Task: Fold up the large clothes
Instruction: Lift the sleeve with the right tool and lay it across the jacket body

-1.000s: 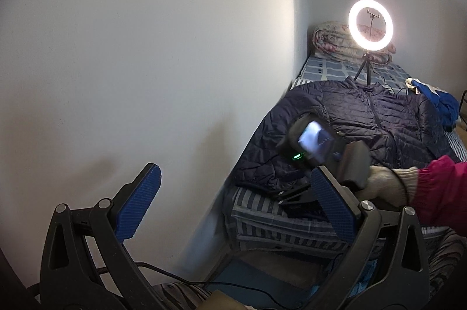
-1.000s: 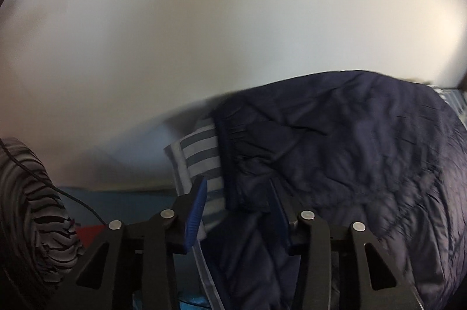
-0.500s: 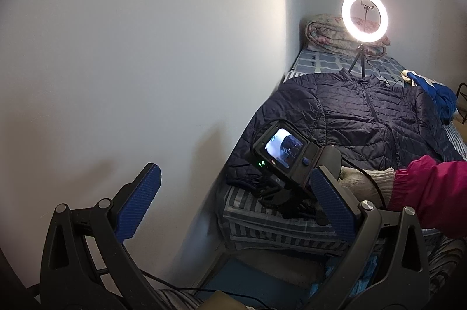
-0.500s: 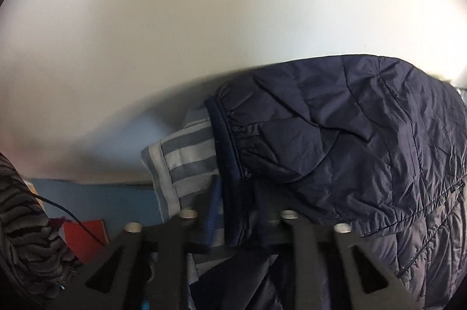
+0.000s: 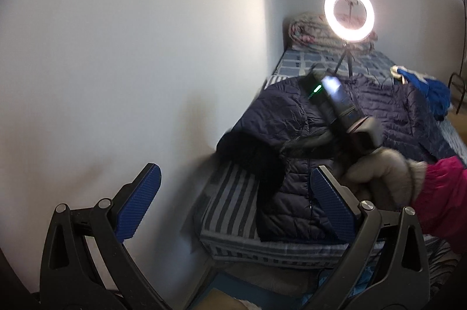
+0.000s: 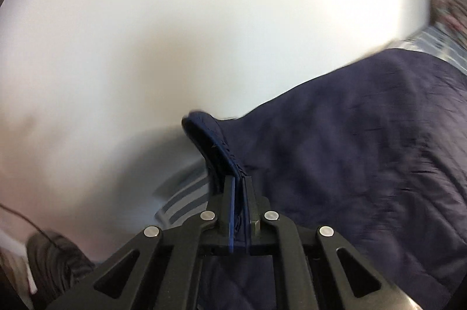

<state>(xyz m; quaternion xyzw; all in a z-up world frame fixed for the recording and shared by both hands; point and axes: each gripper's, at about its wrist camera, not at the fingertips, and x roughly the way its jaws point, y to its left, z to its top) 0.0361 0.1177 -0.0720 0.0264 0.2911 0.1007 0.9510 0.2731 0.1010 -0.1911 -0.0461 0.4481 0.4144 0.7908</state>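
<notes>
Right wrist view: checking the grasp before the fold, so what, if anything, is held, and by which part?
The right tongs are shut on the navy jacket, pinching its stitched hem edge. The left tongs are open and hold nothing.

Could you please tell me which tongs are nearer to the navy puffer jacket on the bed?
Right. The right tongs are shut on the navy puffer jacket at its hem, lifting it. The left tongs hang open, back from the bed, touching nothing.
</notes>
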